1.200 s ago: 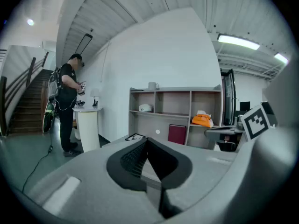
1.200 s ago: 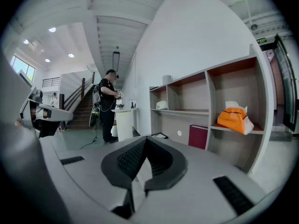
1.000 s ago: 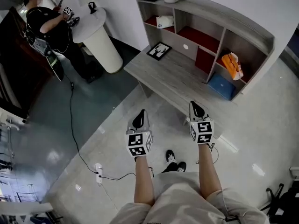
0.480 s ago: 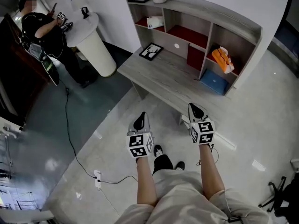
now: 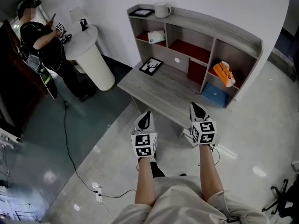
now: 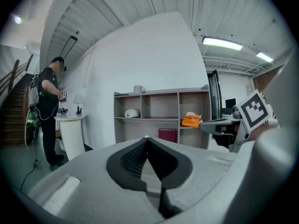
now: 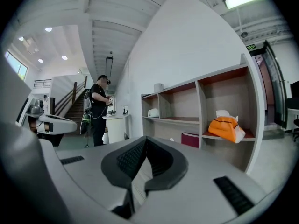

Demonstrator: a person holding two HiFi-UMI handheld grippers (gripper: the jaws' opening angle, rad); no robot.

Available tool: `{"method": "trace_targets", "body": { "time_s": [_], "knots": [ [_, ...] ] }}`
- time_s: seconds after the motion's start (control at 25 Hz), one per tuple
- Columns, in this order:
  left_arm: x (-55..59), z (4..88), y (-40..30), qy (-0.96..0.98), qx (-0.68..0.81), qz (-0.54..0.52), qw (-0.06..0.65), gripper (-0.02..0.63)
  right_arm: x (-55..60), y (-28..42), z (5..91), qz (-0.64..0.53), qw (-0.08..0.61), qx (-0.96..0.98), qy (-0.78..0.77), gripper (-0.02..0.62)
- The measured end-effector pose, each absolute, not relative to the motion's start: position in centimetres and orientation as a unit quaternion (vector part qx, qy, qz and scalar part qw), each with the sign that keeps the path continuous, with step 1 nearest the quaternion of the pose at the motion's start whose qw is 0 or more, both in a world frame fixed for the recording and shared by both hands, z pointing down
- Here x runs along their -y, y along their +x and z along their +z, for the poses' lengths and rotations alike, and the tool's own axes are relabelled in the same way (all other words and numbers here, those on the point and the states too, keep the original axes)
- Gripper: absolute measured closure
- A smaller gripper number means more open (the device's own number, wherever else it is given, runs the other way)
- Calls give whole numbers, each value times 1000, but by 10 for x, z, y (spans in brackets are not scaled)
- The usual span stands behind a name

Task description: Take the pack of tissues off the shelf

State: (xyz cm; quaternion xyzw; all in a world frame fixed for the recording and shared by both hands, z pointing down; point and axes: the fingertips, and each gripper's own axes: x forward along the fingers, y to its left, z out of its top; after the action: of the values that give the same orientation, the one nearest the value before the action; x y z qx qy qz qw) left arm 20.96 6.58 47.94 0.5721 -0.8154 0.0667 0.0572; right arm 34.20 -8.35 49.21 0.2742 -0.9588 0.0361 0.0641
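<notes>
The orange pack of tissues (image 5: 223, 73) lies in the upper right compartment of the grey shelf unit (image 5: 233, 27) that stands on the desk. It also shows in the left gripper view (image 6: 191, 121) and the right gripper view (image 7: 225, 126). My left gripper (image 5: 146, 117) is shut and empty, held over the floor just before the desk's front edge. My right gripper (image 5: 195, 107) is shut and empty too, its tip over the desk's front edge, well short of the tissues. Both point nearly level at the shelf.
On the desk (image 5: 163, 90) lie a framed picture (image 5: 150, 66), a red box (image 5: 197, 71) and a blue box (image 5: 214, 94). A mug (image 5: 162, 9) stands on the shelf top. A person (image 5: 39, 36) stands at a white pedestal table (image 5: 88, 55) far left. A cable and power strip (image 5: 97, 188) cross the floor.
Both grippers have edged toward the desk, the left one drifting right. The person holding them has stepped forward. Both pairs of jaws stay shut.
</notes>
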Motion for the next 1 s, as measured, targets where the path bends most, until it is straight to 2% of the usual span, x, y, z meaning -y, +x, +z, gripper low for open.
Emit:
{"method": "trace_targets", "body": {
  "time_s": [0.52, 1.0],
  "knots": [
    [-24, 486, 62, 586, 803, 85, 59, 598, 103, 197, 519, 58, 87, 950, 295, 580],
    [-13, 491, -43, 605, 789, 88, 62, 598, 128, 122, 524, 84, 81, 926, 358, 580]
  ]
}}
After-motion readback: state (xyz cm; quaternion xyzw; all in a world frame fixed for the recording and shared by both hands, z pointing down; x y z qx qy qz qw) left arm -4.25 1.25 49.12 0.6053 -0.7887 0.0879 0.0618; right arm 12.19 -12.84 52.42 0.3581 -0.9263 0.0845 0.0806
